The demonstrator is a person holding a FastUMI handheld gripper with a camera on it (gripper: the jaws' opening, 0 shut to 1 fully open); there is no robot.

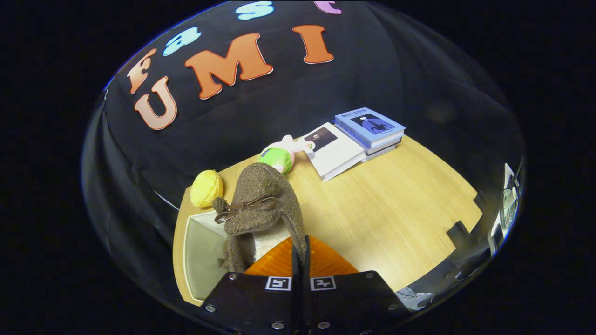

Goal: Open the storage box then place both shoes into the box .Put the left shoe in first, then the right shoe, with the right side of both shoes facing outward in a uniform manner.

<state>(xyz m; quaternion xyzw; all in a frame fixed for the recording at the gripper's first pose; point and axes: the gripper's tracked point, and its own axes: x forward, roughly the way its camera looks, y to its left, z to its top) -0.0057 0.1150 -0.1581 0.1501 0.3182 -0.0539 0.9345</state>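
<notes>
the wooden table (396, 200) is evenly and warmly lit, seemingly from above; the booth wall behind it stays very dark; shadows are soft and short, one lying under the stacked books (370, 128); the brown fuzzy shoe (260, 200) close to the lens is sharp, its bow clearly drawn; strong fisheye bending curves the table's edges and squeezes things at the rim; a pale hazy glare smears the dark wall above the books; the gripper (301, 251), fingers pinched together on the shoe's edge, sits in dimmer light.
</notes>
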